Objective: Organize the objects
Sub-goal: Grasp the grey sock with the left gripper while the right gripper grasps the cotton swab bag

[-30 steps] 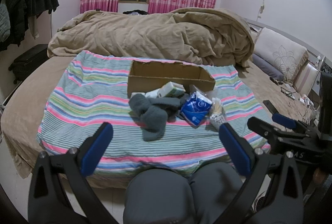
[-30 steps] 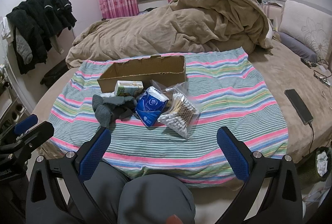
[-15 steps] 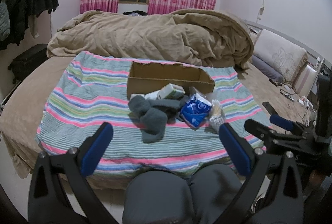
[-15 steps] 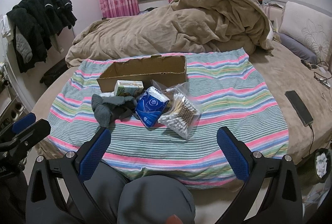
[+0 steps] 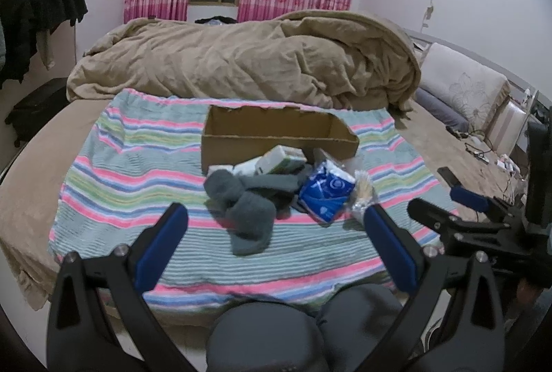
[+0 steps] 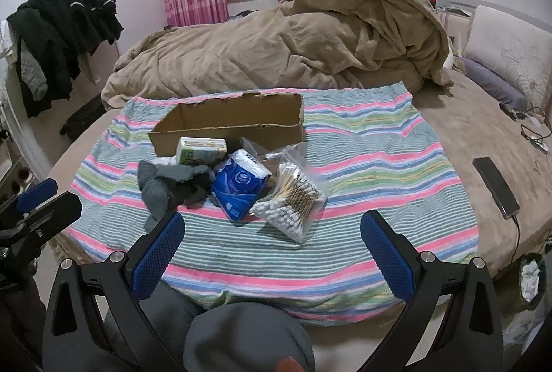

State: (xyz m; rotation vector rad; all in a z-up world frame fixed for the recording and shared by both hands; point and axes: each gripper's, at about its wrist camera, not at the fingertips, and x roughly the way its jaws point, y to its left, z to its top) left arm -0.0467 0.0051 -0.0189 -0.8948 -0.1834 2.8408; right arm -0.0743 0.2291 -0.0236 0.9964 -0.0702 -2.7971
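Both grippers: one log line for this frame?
left gripper: open, empty | right gripper: open, empty | cardboard box: empty | socks, cotton swabs: on striped blanket

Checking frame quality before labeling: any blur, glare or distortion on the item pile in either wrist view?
Left wrist view: soft overall, grey socks and blue tissue pack slightly smeared; strong fisheye bends the striped blanket; dark vignette corners. Right wrist view: sharper, clear bag of cotton swabs shows mild sheen, no blown glare; the brown cardboard box is evenly lit with soft shadows.
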